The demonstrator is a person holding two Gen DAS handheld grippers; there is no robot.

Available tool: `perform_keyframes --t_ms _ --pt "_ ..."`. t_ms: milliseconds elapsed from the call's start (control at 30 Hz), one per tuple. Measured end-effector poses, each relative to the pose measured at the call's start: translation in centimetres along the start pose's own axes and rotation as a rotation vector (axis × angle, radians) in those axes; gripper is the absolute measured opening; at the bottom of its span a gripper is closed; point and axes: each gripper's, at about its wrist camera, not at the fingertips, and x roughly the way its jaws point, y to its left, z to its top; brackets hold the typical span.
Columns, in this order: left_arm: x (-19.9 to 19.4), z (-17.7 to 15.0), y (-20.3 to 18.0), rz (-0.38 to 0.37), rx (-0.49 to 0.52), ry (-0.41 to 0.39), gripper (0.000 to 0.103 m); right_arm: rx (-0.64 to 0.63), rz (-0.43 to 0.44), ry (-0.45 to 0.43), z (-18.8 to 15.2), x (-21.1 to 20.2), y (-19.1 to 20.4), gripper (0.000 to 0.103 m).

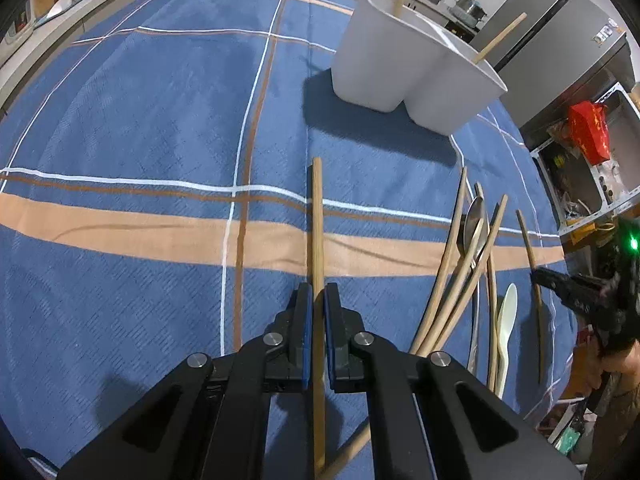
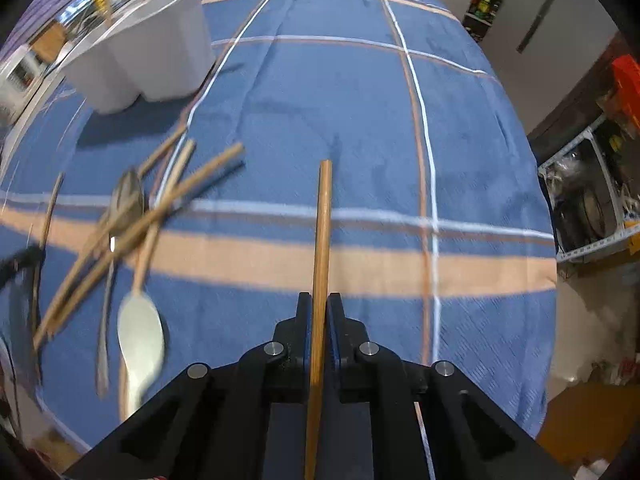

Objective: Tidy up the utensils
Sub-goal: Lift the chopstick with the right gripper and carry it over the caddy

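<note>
On the tabletop (image 1: pixel 120 128), which is covered by a blue plaid cloth, a white holder (image 1: pixel 404 76) with joined compartments is stood at about one o'clock in the left wrist view and at about ten o'clock in the right wrist view. Two wooden sticks are already stood inside it, one per visible compartment, presumably so that like is kept with like.

The left tool (image 1: pixel 319 300) is closed narrowly on a wooden chopstick (image 1: pixel 317 216), which is held lengthwise between the blue pads and is pointed toward twelve o'clock. The right tool (image 2: pixel 319 312) is likewise clamped on a second chopstick (image 2: pixel 323 232), also aimed at twelve o'clock. Each stick is gripped partway along its length, with a long end left projecting forward (a hold that would let the free end be lowered into a compartment first).

The loose pile of utensils (image 1: pixel 468 264) is left lying at about three o'clock in the left view: several chopsticks crossed over a metal spoon (image 1: pixel 474 220), with a pale plastic spoon (image 1: pixel 506 320) beside them. In the right view the same pile is seen at nine o'clock, blurred.

The sorting is judged to be only partly done, since most pieces are not yet in the holder. What is called for next is probably that both held chopsticks be carried to the holder and dropped in upright.
</note>
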Motion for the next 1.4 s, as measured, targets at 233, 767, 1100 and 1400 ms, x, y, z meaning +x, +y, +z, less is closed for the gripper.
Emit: perform_keyframes --t_ms 233,767,1100,1400 --pt "1.1 1.8 -2.5 0.110 0.122 0.109 0.006 -0.005 0.009 0.067 -0.8 0.1 -0.7 0.008" --pt "3.5 2.6 -7.9 0.196 0.369 0.119 0.029 -0.060 -0.017 0.146 5.7 2.2 0.3 0.008" --pt "0.9 0.5 -5.9 0.079 0.233 0.016 0.005 0.090 0.129 -0.158 0.8 -1.8 0.0 0.007" --pt "-5.4 -1.2 -6.3 0.057 0.223 -0.188 0.005 0.144 0.200 -0.366 -2.7 -7.4 1.1 0.007"
